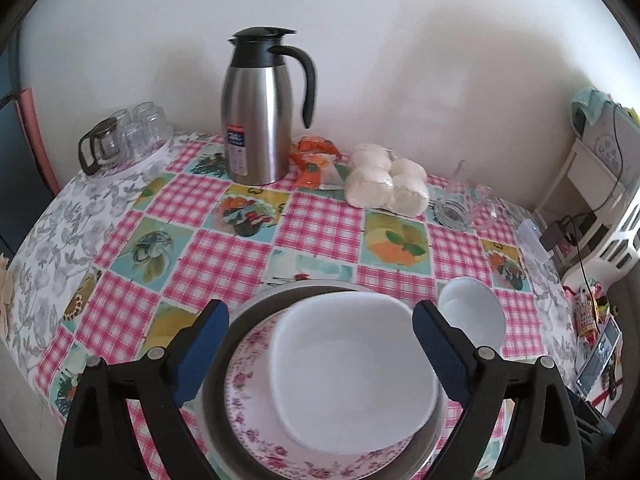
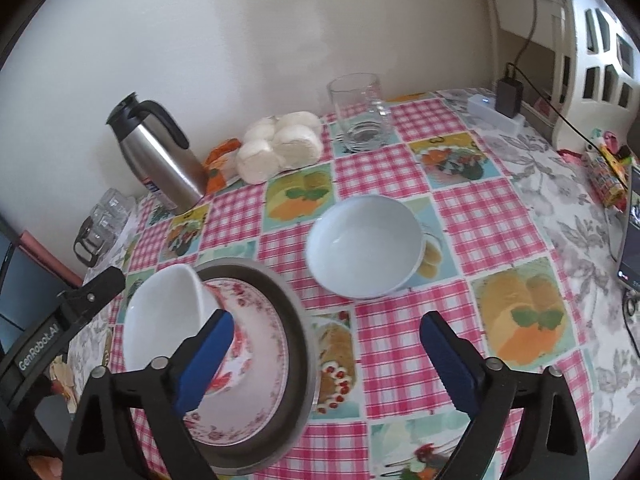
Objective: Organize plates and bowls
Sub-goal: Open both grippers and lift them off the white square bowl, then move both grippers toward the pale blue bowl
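Nearest my left camera, the left tongs stand wide apart over a white bowl, their blue pads clear of its rim, gripping nothing. That bowl sits tilted on a floral plate, which lies inside a round metal tray at the near edge of the counter. A second white bowl rests on the checked cloth just right of the tray.

From my right camera, the right tongs are likewise spread wide and empty, hovering over bare cloth between the tray and the counter's right side. That second bowl stands upright beyond them, apart from the stack. The left tool's black arm shows at the left edge.

Along the far wall stand a steel thermos jug, an orange packet, wrapped white buns (in clear plastic) and a clear glass. Upturned glasses sit at the far left.
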Available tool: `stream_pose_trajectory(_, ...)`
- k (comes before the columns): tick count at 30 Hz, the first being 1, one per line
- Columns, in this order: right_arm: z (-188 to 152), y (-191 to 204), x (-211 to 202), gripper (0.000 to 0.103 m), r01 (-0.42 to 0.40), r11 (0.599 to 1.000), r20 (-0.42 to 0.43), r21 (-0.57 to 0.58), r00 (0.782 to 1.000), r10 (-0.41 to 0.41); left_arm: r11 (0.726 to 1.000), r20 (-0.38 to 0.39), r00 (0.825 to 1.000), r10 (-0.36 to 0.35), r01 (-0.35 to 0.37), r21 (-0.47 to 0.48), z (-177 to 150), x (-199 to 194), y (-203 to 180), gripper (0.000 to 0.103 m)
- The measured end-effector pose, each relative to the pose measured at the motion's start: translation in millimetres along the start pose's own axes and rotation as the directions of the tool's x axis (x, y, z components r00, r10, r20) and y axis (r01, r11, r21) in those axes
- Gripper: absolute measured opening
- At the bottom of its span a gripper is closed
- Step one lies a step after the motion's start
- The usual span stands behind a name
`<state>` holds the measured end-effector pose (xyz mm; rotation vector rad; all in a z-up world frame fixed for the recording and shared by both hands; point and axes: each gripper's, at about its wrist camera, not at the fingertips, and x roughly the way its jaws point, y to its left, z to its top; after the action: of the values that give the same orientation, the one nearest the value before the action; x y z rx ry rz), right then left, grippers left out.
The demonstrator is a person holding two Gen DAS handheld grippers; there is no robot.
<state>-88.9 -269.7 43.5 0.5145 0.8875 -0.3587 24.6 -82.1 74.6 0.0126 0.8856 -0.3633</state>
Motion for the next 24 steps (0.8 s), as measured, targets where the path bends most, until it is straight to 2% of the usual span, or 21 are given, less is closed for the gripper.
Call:
stream_pose_trajectory(15,1,-72,-2,0.103,0.041,0.993,-0.004,0.110,0.999,-0.041,0.987,-0.006,0.997,-0.076,0.076,0.139,-15,10,-79,0.094)
stream_pose_trajectory(20,2,-87,2,0.103,0.039,0.989,-0.006,0.145,0.999,-0.039,0.981,-0.005,0.996,-0.090,0.089,0.170,-11,17,-102,0.094)
stream_pose_trajectory(24,4,-92,7,0.103,0.046,0.988,-0.002,0.150,0.999,-0.046,0.978,-0.038,0.991,-0.125,0.129,0.165,-7,30,-115,0.094)
